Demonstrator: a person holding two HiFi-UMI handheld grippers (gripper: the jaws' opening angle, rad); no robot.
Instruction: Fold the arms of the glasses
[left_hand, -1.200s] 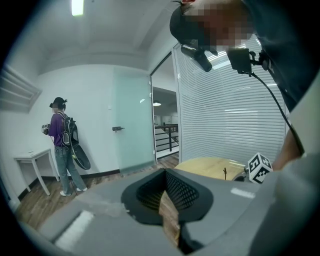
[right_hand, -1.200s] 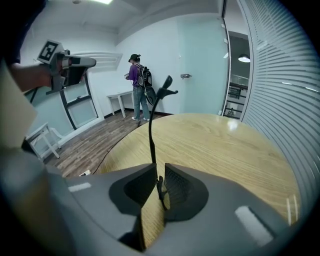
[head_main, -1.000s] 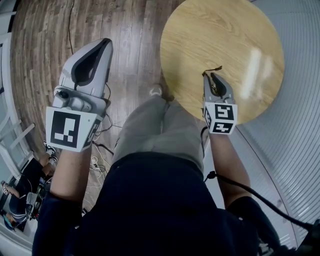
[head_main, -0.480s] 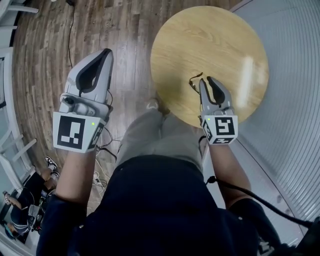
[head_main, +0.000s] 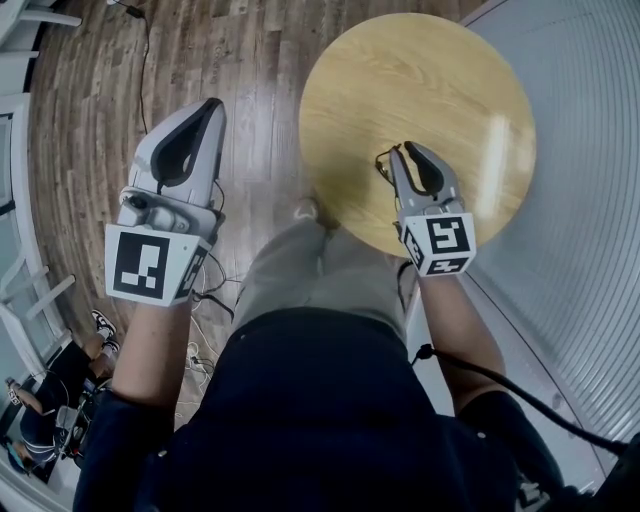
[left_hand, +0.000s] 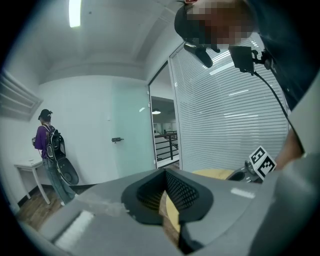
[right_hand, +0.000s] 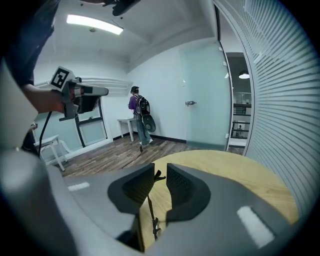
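Wood-plank floor (head_main: 90, 90) lies at the left and a slatted wall (head_main: 585, 210) at the right, with a round wooden table (head_main: 450, 70) between them. The right gripper (head_main: 398, 153) hangs over the table's near edge, its jaws drawn narrow on the thin dark glasses (right_hand: 150, 207), which poke out to the left of its tip (head_main: 383, 158). Well apart, the left gripper (head_main: 210, 108) hovers over the floor with its jaws together and nothing between them. Far across the room, a person with a backpack (right_hand: 140, 114) stands by a small white table (right_hand: 125, 122).
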